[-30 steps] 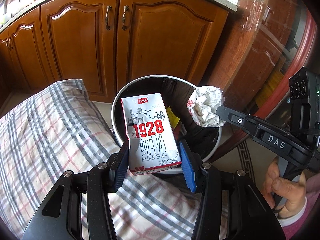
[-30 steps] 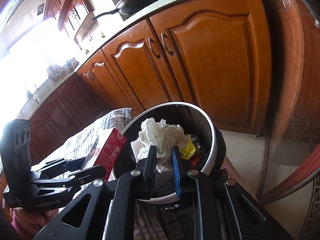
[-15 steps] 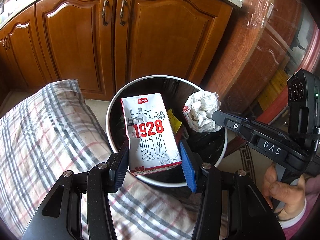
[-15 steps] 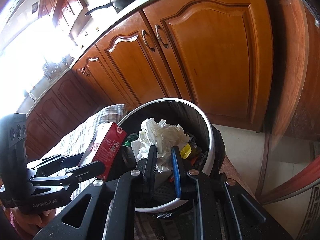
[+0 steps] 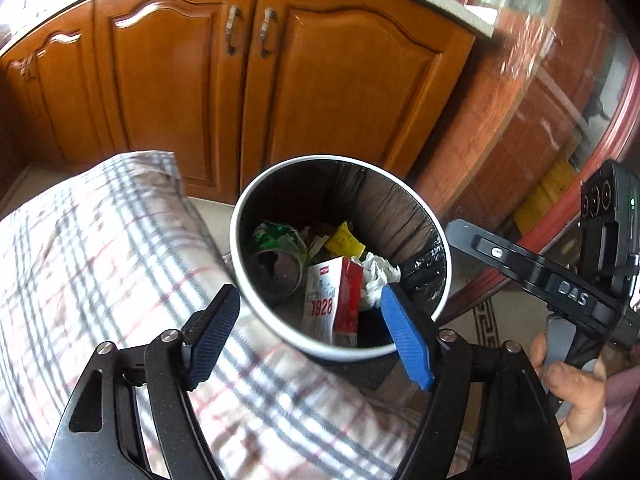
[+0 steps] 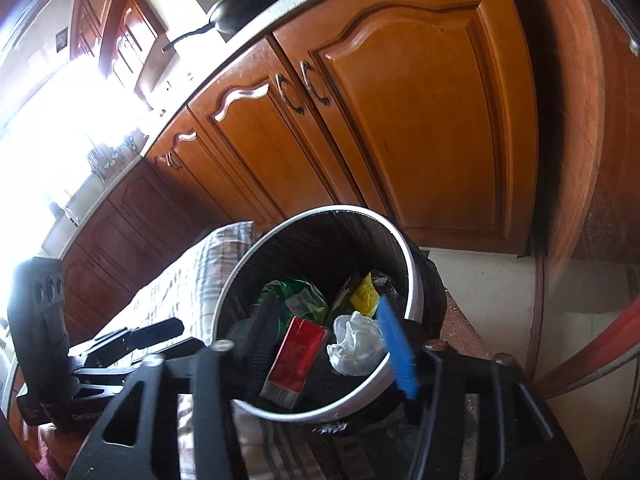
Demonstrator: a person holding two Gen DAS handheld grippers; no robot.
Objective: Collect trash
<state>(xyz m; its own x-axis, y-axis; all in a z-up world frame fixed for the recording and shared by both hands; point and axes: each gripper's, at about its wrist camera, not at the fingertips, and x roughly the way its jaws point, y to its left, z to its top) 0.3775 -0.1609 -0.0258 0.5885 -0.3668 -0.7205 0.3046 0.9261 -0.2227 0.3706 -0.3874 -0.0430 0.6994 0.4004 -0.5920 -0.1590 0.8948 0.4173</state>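
Observation:
A white-rimmed bin with a black liner stands by the cabinets; it also shows in the right wrist view. Inside lie the red-and-white milk carton, also seen in the right wrist view, and the crumpled white paper, in the right wrist view, among other rubbish. My left gripper is open and empty above the bin's near rim. My right gripper is open and empty over the bin, and it shows at the right in the left wrist view.
A plaid-covered cushion lies left of the bin. Wooden cabinet doors stand right behind it. A glossy red-brown cabinet is at the right. A black pan sits on the counter.
Both grippers have opened. The milk carton dropped from my left gripper and the crumpled paper from my right gripper into the bin.

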